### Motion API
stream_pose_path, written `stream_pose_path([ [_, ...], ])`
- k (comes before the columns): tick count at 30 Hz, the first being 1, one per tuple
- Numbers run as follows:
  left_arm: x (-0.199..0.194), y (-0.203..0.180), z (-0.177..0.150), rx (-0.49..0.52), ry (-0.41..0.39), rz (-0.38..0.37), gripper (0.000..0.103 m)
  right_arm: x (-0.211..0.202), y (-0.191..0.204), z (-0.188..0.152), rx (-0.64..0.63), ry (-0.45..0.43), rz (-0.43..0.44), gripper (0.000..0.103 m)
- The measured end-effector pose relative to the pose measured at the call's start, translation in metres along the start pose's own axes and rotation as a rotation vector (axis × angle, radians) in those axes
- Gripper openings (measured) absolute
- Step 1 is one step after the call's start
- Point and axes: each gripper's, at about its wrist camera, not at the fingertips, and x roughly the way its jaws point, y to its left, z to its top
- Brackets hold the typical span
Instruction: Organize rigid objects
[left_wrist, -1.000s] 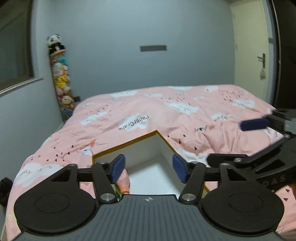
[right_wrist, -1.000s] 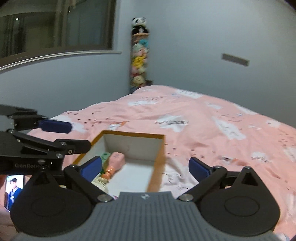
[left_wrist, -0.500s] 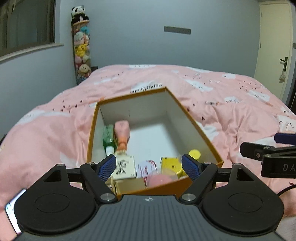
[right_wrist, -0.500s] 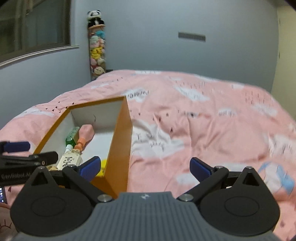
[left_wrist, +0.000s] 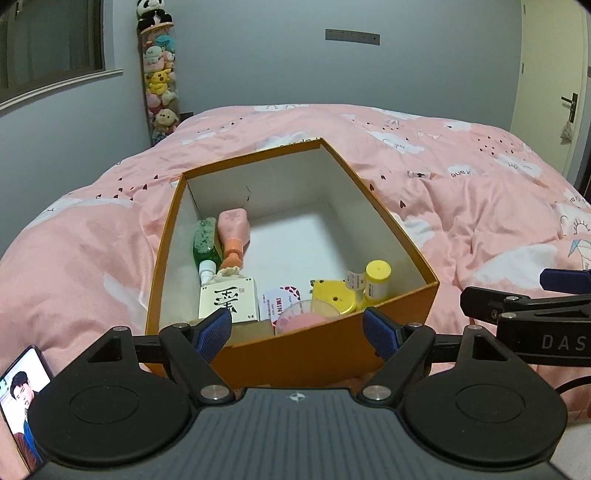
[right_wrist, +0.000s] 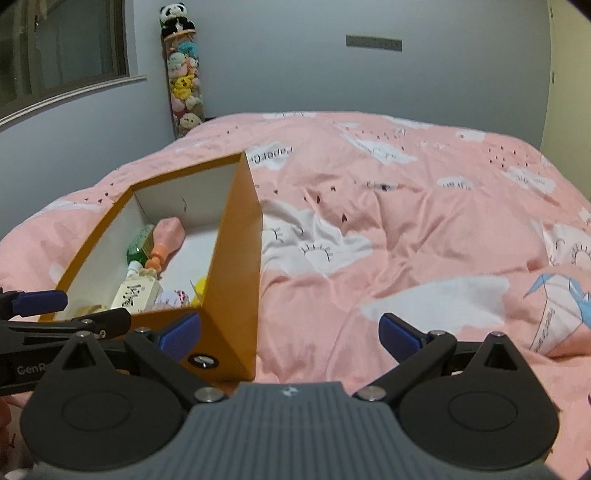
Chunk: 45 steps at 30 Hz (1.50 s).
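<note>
An orange cardboard box (left_wrist: 391, 236) with a white inside sits on the pink bed. Inside lie a green bottle (left_wrist: 204, 243), a pink bottle (left_wrist: 232, 236), a white carton with a black character (left_wrist: 228, 303), a round pink-lidded tub (left_wrist: 301, 319), a yellow tape measure (left_wrist: 334, 297) and a yellow-capped jar (left_wrist: 376, 280). My left gripper (left_wrist: 297, 334) stands open just before the box's near wall, nothing between its fingers. My right gripper (right_wrist: 290, 334) is open too, at the box's near right corner (right_wrist: 240, 295), over the quilt.
The pink quilt (right_wrist: 406, 229) with cloud prints covers the bed all around the box. A phone with a lit screen (left_wrist: 22, 402) lies at the near left. A tall tube of plush toys (left_wrist: 159, 74) stands in the far corner. A door (left_wrist: 554, 92) is at the right.
Both grippers have sunk and tilted down toward the box, so its contents have come into view. The left jaws have spread wider.
</note>
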Motion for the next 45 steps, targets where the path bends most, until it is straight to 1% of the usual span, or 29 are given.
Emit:
stream_pose_path([
  [13, 0.0034, -0.0023, -0.0018, -0.005, 0.031, 0.002, 0.094, 0.0022, -0.0027, -0.0023, 0.007, 0.018, 0.010, 0.100],
  [45, 0.0033, -0.0020, -0.0025, -0.006, 0.029, 0.003, 0.094, 0.0037, 0.0005, -0.0029, -0.002, 0.014, 0.011, 0.100],
])
